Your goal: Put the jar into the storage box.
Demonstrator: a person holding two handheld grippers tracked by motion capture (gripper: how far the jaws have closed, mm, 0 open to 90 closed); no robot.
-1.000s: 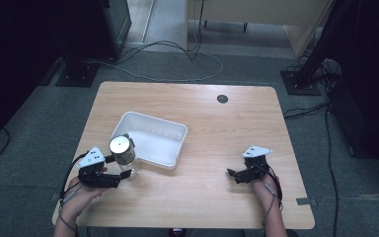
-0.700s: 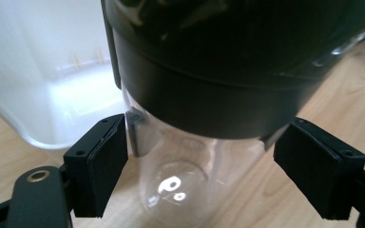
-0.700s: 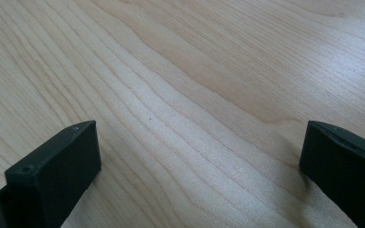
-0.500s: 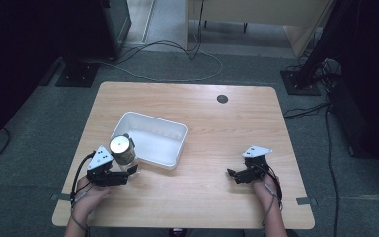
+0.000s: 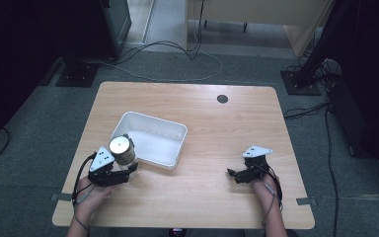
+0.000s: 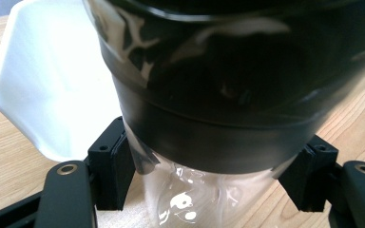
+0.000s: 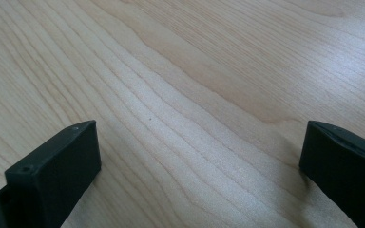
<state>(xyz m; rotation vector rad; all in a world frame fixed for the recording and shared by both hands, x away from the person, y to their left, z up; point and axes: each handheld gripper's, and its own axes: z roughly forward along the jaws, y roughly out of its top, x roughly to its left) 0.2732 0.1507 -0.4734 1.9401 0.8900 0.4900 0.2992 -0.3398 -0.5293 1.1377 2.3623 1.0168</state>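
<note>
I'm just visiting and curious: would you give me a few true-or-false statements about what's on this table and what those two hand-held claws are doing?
1. The left gripper grips a jar. True.
2. The jar lies inside the white tray. False: it is held at the tray's near left corner.
3. The right gripper holds a spoon. False: its jaws are open over bare table.
4. The jar has a clear body and a dark band. True.

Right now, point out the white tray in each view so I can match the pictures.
High view: the white tray lies left of the table's centre, just beyond the left gripper and its jar.
Left gripper view: the tray is at upper left, behind the jar.
Right gripper view: bare wood between open jaws.
Shared landmark: the jar.
</note>
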